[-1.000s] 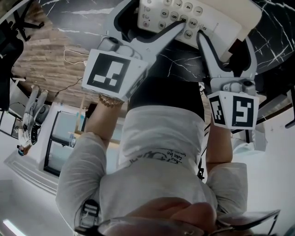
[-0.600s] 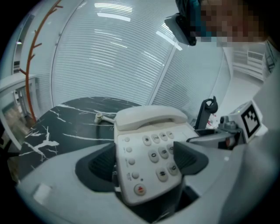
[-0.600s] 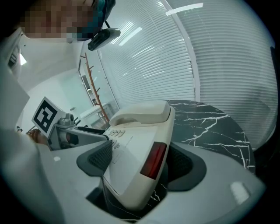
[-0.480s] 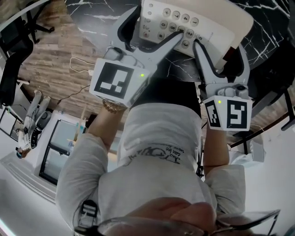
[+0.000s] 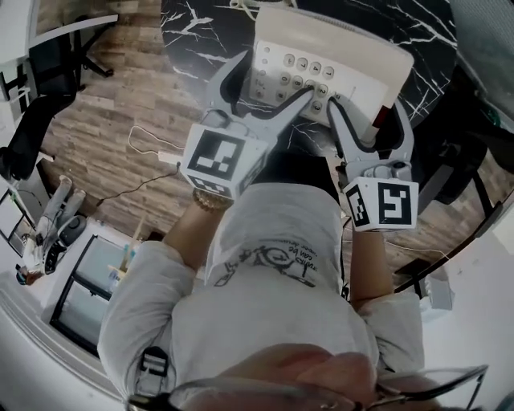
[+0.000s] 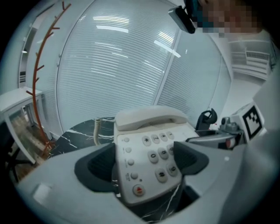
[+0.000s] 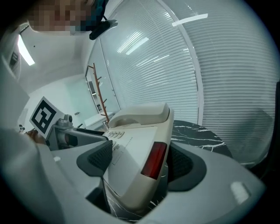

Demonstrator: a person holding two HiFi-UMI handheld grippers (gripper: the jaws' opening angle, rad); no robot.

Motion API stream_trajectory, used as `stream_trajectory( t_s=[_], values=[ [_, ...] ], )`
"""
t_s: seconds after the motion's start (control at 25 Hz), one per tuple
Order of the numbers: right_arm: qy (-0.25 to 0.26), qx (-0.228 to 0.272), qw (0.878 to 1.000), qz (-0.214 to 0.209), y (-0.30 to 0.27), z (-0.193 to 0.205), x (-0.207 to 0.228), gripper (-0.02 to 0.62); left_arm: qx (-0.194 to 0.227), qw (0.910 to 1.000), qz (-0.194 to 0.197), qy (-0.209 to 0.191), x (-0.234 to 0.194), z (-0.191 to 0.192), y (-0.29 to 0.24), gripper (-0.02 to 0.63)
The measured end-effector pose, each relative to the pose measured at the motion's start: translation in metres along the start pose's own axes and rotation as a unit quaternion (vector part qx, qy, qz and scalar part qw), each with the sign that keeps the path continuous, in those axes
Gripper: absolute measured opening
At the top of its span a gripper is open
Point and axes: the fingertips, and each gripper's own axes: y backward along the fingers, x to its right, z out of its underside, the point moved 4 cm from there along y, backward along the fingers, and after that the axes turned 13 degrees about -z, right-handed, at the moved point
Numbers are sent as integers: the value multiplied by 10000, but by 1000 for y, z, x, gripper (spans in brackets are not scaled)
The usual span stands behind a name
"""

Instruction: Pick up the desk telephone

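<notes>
Gripping the desk telephone (image 5: 337, 48) in left tool (image 6: 146, 164) and right tool (image 7: 140, 162), I fear tilt; its handset (image 6: 151, 118) could slide off.

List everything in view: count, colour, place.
desk telephone: one, cream, handset on its cradle, over the table, between both grippers' jaws
coiled cord: one, cream, beside the telephone
table: one, black marble with white veins, under the telephone
cable: one, white, on the wooden floor
coat stand: one, red-brown, beyond the table
left gripper: one, grey, shut on the telephone's keypad end
right gripper: one, grey, shut on the telephone's right side
</notes>
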Motion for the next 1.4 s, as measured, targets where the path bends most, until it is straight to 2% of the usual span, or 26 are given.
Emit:
stream_trajectory(
  t_s=[0.4,0.6,1.24,1.4],
  values=[
    [205,340,9992,10,40,-67,-39,379,426,9990,-101,-133,17,-63,59,422],
    [401,440,9982,13,62,-99,-61,377,570,9983,-105,-48,27,-90,90,422],
    [754,908,9930,5,108,-171,-94,377,1082,9935,-201,-277,53,-159,148,425],
    [828,998,9915,28,116,-182,-103,377,1300,9910,-202,-232,57,-173,159,425]
  ],
)
